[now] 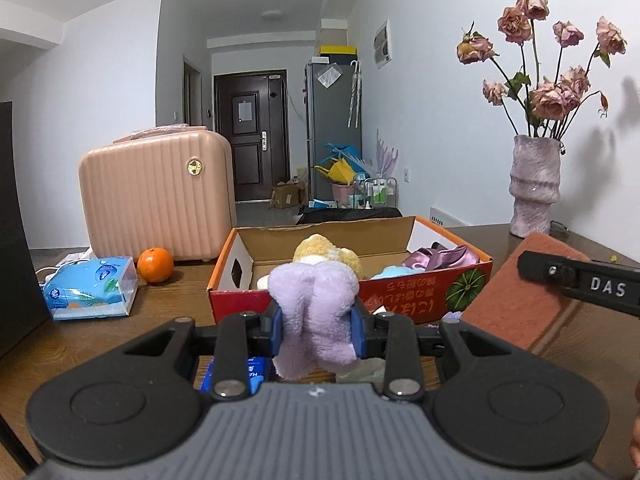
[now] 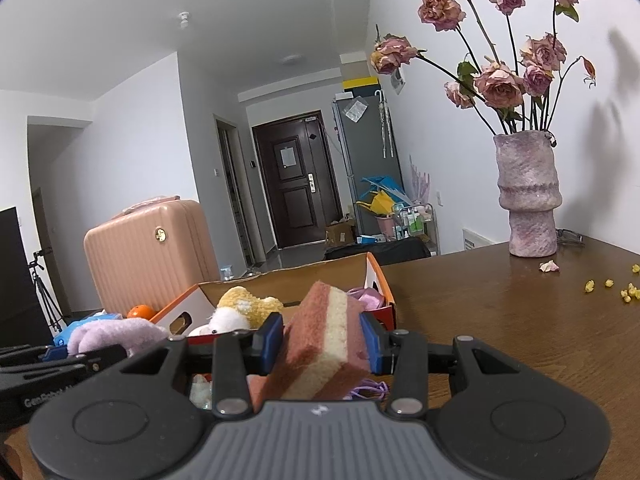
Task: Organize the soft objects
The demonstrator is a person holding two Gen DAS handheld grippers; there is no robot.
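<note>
On the bench [image 2: 500,320], near the cardboard box [image 1: 424,288], the left gripper [image 1: 318,322] is squeezing a purple plush [image 1: 312,312] in its fingers; the right gripper [image 2: 322,344] is clamping a sponge [image 2: 320,344].

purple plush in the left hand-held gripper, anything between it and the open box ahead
Nothing visible blocks it. The purple plush sits clamped in the left hand-held gripper, just short of the box, whose top is open. A yellow plush and purple fabric already lie inside.
</note>
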